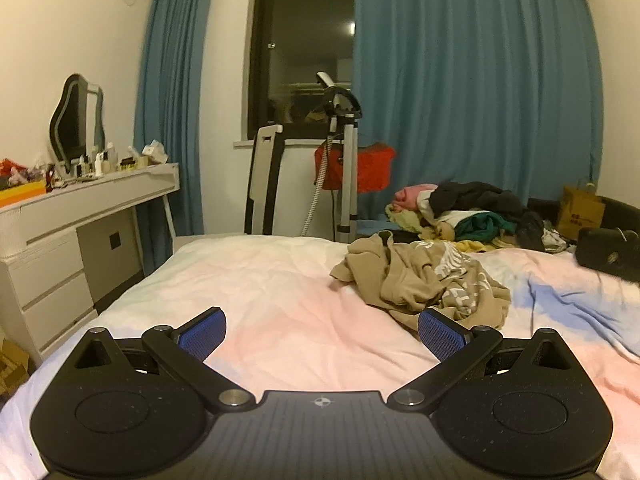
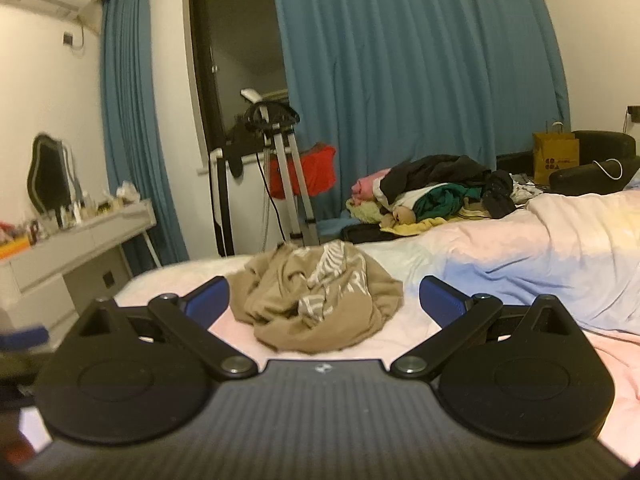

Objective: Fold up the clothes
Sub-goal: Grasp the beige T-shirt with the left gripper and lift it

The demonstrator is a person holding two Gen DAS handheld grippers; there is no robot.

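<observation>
Nothing looked folded: both wide-spread tools, left tool (image 1: 322,330) and right tool (image 2: 324,300), held nothing near the crumpled tan shirt (image 2: 316,296), the clothes pile (image 2: 432,192) behind it untouched.

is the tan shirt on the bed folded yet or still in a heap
Still in a heap. The tan shirt sits crumpled on the bed, its white print twisted through the bunched folds, no flat edges.

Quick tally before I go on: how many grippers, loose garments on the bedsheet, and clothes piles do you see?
Grippers, both open: 2, left gripper, right gripper
Crumpled tan shirt on the bed: 1
Clothes pile: 1
Total: 4
</observation>
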